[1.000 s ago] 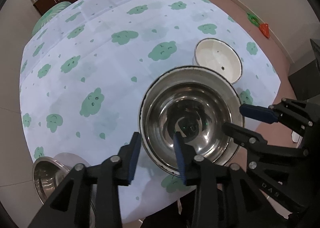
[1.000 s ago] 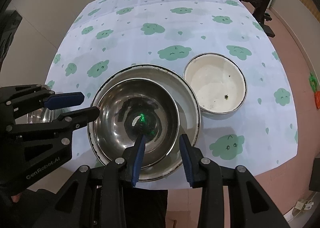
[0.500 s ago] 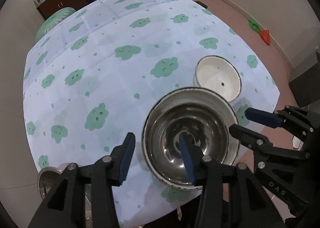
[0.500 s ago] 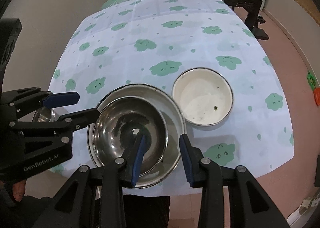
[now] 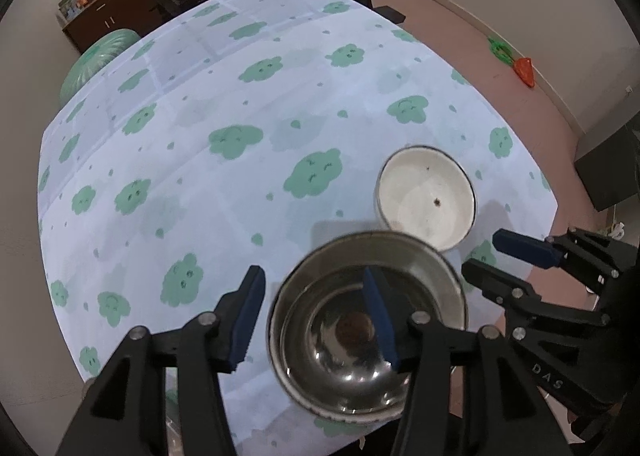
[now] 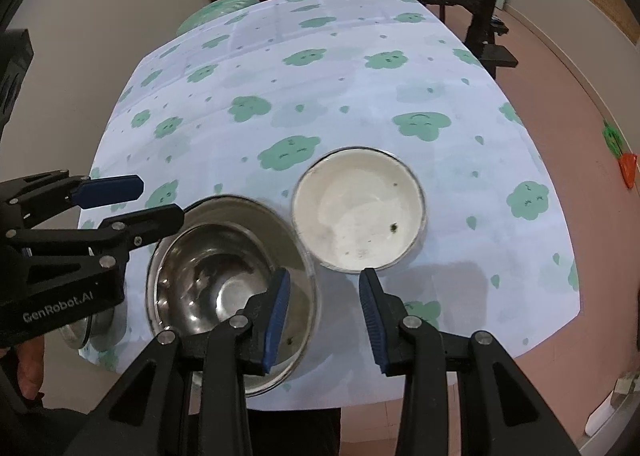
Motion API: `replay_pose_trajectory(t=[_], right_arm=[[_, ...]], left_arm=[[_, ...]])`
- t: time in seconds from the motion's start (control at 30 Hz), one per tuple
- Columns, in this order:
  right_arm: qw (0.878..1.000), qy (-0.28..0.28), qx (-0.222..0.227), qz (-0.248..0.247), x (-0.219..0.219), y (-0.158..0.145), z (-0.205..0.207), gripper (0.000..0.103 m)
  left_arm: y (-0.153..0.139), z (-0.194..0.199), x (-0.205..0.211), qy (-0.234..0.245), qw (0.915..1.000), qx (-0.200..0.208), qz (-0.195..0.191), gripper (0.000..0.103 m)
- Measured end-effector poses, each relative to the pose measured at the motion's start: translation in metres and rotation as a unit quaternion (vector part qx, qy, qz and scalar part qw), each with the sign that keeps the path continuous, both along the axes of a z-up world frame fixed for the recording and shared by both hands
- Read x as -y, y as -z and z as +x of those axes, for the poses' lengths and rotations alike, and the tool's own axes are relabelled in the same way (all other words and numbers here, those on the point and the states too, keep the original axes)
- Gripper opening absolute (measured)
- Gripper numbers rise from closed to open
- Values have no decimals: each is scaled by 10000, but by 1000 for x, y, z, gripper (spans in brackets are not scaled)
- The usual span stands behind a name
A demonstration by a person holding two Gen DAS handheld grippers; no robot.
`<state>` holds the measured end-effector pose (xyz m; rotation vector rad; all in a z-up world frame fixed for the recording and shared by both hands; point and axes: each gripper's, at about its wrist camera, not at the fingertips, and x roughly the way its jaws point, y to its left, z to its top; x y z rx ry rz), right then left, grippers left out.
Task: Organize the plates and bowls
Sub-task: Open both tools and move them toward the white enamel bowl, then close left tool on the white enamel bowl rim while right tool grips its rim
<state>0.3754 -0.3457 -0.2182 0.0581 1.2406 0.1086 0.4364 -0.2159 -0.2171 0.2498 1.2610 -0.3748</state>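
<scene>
- Cloud-print tablecloth (image 6: pixel 360 95) covers the table.
- Nested steel bowls (image 6: pixel 224 276) sit near its front edge, just beside the white bowl (image 6: pixel 356 211).
- Left gripper (image 5: pixel 312 316) and right gripper (image 6: pixel 324 316) hover with jaws spread, apparently gripping nothing.

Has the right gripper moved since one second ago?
Yes. The right gripper rose and shifted right: its fingers, earlier over the steel bowls, now point toward the white bowl.

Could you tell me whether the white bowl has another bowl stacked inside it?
No, the white bowl holds only a few dark specks.
</scene>
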Motion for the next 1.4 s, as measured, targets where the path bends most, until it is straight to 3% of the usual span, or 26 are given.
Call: replay_pose_trajectory(t=[0.83,1.33,1.4], right_arm=[[9982,402,-437,-31,56,41,38,40],[9976,386,-559,127,58,57,44,39],[9976,378,-566,149,57,57,44,35]], left_arm=[[43,48,64,447,9980,-367,238,51],[64,53,76,615,9962,-546,284,49],[65,53,78,649,9961,-526,272,47]])
